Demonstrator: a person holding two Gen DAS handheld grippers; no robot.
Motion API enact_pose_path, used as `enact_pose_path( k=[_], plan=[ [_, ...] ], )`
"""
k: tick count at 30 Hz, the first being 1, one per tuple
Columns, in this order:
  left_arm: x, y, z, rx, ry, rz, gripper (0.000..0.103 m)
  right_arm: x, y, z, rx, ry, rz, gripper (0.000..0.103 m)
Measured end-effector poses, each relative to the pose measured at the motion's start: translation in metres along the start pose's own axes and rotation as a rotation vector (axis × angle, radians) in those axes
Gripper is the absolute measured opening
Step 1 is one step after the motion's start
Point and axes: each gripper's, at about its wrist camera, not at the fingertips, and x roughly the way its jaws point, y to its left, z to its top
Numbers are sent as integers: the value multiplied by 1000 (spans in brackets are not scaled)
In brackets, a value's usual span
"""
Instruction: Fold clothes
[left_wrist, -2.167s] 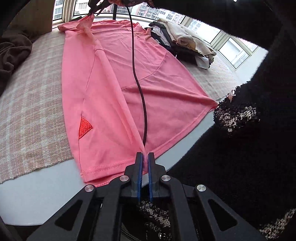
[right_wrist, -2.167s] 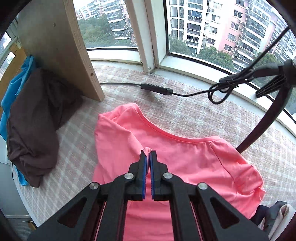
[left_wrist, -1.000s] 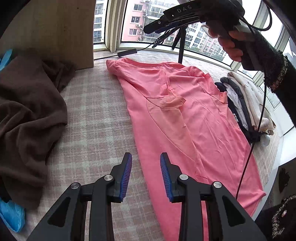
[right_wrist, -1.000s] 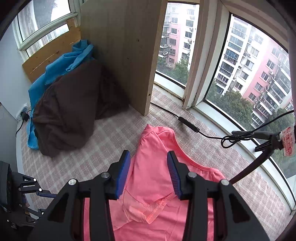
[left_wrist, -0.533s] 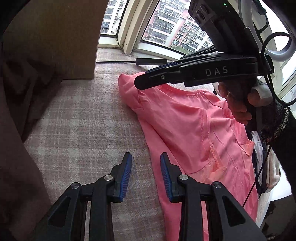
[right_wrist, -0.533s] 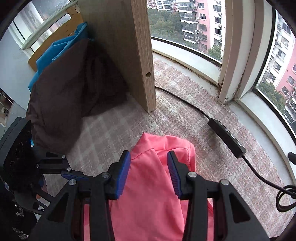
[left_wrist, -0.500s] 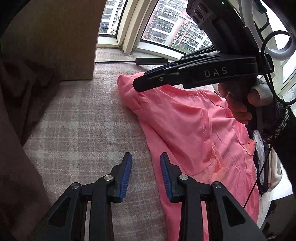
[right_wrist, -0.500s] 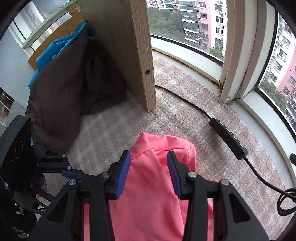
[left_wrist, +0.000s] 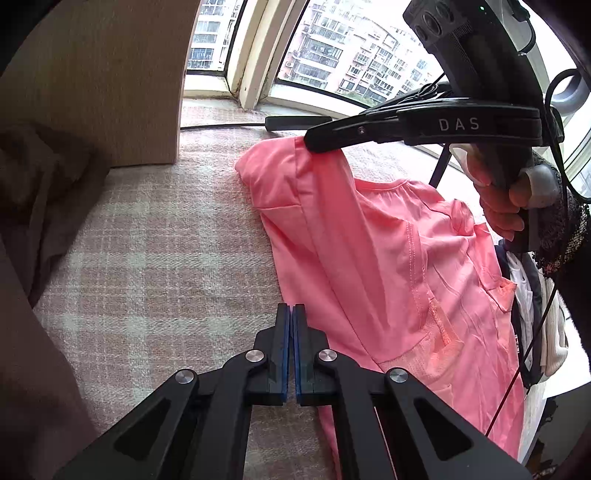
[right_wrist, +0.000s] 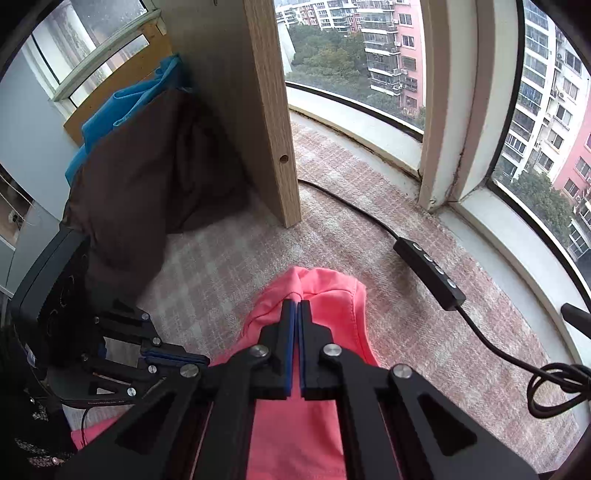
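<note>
the shirt is coral pink, with a paler mesh patch. the surface wears a pink and cream plaid cloth. the left claw and right claw are black with blue pads. a brown garment lies over a blue cloth.

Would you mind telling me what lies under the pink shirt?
The pink shirt lies on a plaid cloth, which shows beside it. Whatever sits directly beneath the shirt is covered. The right hand-held gripper pinches its sleeve.
</note>
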Motion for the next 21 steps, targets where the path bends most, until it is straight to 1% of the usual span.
enact_pose_path(
  k=[2, 4, 5, 6, 7, 8, 9, 10, 11, 15, 18, 19, 21],
  plan=[
    [-1, 1, -1, -3, -5, 23, 1, 3, -13, 0, 38, 26, -101, 1],
    [-2, 3, -1, -4, -10, 48, 0, 8, -21, 0, 73, 37, -147, 2],
    [-2, 3, -1, -4, -11, 52, 0, 7, -22, 1, 90, 29, -134, 4],
    [-2, 2, -1, -2, -10, 48, 0, 5, -22, 3, 104, 11, -91, 4],
    [-1, 2, -1, -1, -9, 44, 0, 4, -20, 5, 111, -6, -47, 9],
    [-1, 2, -1, 0, -8, 41, 0, 3, -17, 8, 111, -25, -1, 22],
    [-1, 2, -1, 1, -7, 37, 0, 4, -12, 12, 101, -34, 19, 30],
    [0, 1, -1, 2, -6, 33, 0, 8, -7, 17, 81, -35, 13, 40],
    [0, 1, -1, 3, -5, 30, 0, 13, -2, 22, 63, -25, 9, 41],
    [1, 0, -1, 8, -1, 15, 0, 42, 6, 33, 17, 57, -2, 41],
    [2, -2, 0, 13, 1, 7, 0, 55, 6, 36, 16, 91, 4, 41],
    [3, -2, -1, 17, 1, 9, 0, 59, 5, 36, 14, 101, -1, 39],
    [4, -4, -1, 26, -1, 12, 0, 63, 9, 35, -11, 118, -25, 6]
  ],
)
